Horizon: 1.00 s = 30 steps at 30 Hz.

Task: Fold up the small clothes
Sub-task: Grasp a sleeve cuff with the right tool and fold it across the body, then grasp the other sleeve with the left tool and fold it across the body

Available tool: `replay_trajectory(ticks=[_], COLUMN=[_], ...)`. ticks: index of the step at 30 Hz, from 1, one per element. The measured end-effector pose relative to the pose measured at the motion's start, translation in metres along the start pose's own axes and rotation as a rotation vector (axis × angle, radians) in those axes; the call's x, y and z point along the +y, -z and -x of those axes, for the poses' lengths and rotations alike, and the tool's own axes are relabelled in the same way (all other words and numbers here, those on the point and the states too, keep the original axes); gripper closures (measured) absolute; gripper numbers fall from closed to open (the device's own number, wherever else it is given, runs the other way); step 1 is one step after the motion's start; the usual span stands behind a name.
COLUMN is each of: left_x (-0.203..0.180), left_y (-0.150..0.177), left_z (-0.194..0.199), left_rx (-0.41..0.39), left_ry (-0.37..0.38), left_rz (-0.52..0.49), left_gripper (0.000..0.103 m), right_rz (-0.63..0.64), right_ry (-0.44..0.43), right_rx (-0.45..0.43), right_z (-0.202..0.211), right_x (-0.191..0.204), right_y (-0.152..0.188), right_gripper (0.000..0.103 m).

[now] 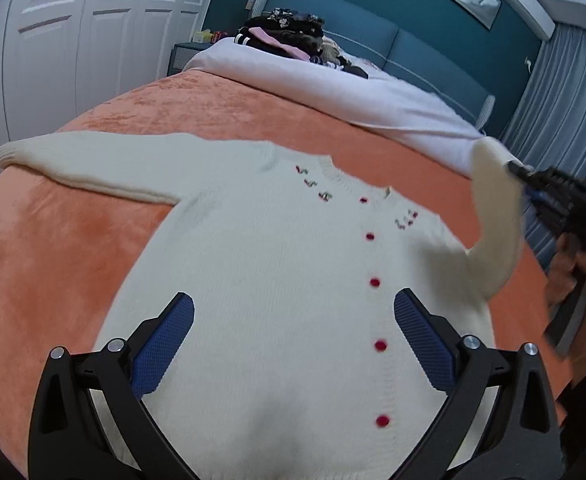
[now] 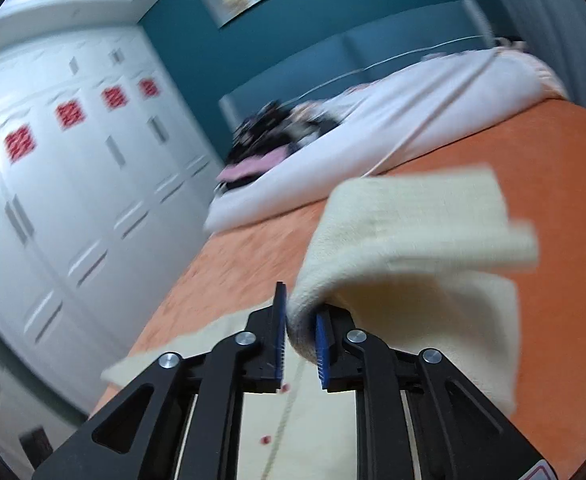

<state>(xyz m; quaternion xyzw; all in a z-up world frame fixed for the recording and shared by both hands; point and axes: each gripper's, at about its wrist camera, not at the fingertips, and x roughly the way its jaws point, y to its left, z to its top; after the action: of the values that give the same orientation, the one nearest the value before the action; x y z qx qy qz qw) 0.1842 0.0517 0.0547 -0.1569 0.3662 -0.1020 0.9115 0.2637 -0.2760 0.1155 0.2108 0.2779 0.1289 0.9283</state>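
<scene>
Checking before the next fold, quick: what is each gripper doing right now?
Left gripper: open, holding nothing, above the cream cardigan.
Right gripper: closed on the cardigan's sleeve, lifted off the orange blanket.

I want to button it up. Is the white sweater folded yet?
Not yet. The sweater lies spread on the orange blanket; only one sleeve is lifted by the right gripper.
</scene>
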Motion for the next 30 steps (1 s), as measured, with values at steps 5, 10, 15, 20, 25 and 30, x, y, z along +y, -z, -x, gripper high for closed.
replay_trajectory(ticks=[5,10,15,20,25,30], left_x=[0.014,0.026,0.033,0.024,0.022,0.042], left_y=[-0.039,-0.054,-0.056,-0.067,-0.070,-0.055], left_z=[-0.056,-0.133,-0.184,-0.197,-0.198,-0.193], left_rx=[0.064,0.169,0.197,0.156,0.131,0.133], left_ry=[0.081,0.127,0.129,0.156,0.088,0.125], left_rz=[0.160,0.308,0.475,0.480,0.350,0.369], left_gripper=[0.005,0.005,0.005,0.077,0.081,0.090], right_rz=[0.114,-0.157,-0.404,-0.482,-0.398,-0.453], right_ry=[0.018,0.102,0.184,0.194,0.241,0.281], right_rx=[0.245,0.137,0.120,0.076,-0.032,0.067], right_z=[-0.092,-0.032,-0.020,-0.035,-0.021,-0.030], right_x=[0.049,-0.020,-0.105,-0.129,-0.125,-0.142], right_y=[0.086,0.109,0.120,0.107,0.086,0.104], right_gripper=[0.069,0.042,0.041,0.092,0.093,0.088])
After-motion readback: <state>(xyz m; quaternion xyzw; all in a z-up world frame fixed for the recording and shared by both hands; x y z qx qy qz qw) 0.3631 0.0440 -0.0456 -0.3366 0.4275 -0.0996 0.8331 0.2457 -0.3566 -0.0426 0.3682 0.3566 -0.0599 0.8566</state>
